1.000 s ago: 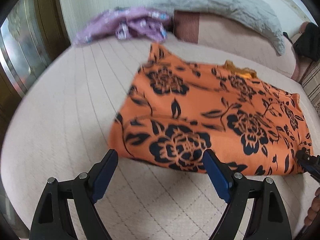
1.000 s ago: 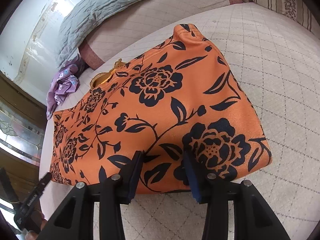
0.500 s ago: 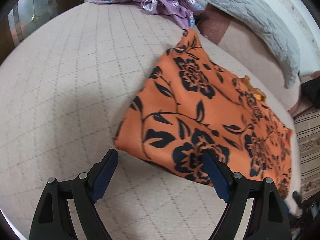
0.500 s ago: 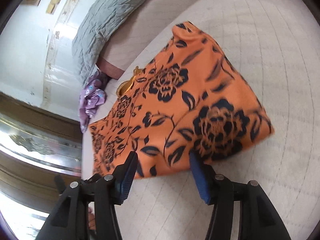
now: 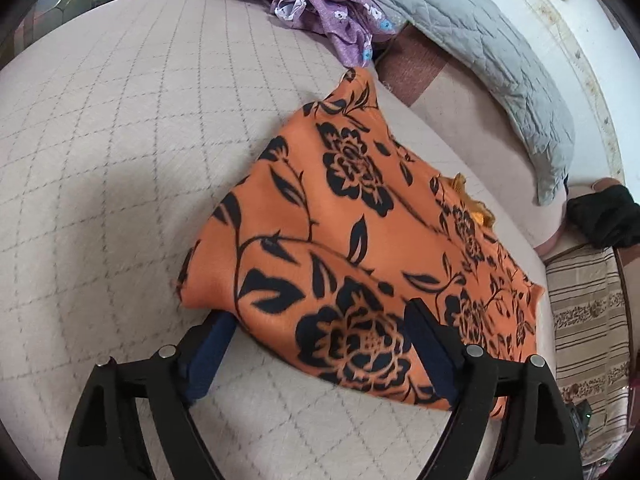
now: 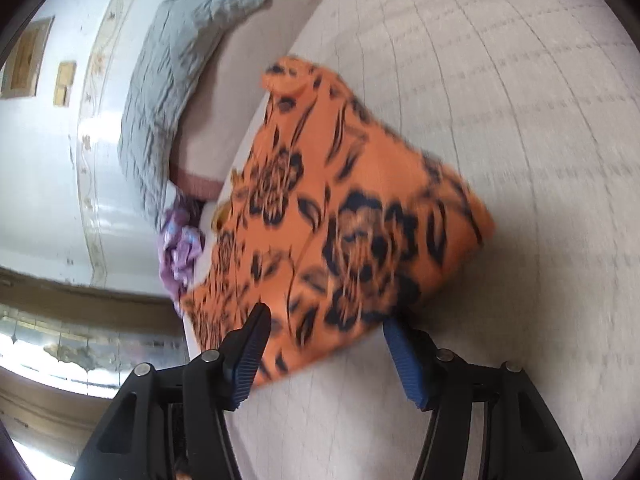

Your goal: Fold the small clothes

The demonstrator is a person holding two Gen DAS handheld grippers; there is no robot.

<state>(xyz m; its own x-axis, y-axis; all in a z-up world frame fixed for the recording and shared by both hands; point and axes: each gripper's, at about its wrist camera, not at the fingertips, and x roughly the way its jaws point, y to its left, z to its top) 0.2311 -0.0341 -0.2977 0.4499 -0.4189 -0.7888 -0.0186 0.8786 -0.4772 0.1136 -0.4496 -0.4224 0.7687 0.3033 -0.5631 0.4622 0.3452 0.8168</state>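
Left tool [image 5: 316,354], jaws wide, has closed in from clear of the orange cloth [image 5: 352,232] to straddle its near corner on the bed [image 5: 100,128]. Right tool [image 6: 324,350], also spread, now brackets the opposite corner; grasps for a fold look imminent.

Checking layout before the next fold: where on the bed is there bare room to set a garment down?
Bare quilted mattress lies left of the orange floral garment, in front of the purple clothes, and right of the garment in the right wrist view. It is crowded along the far edge, by the grey pillow.
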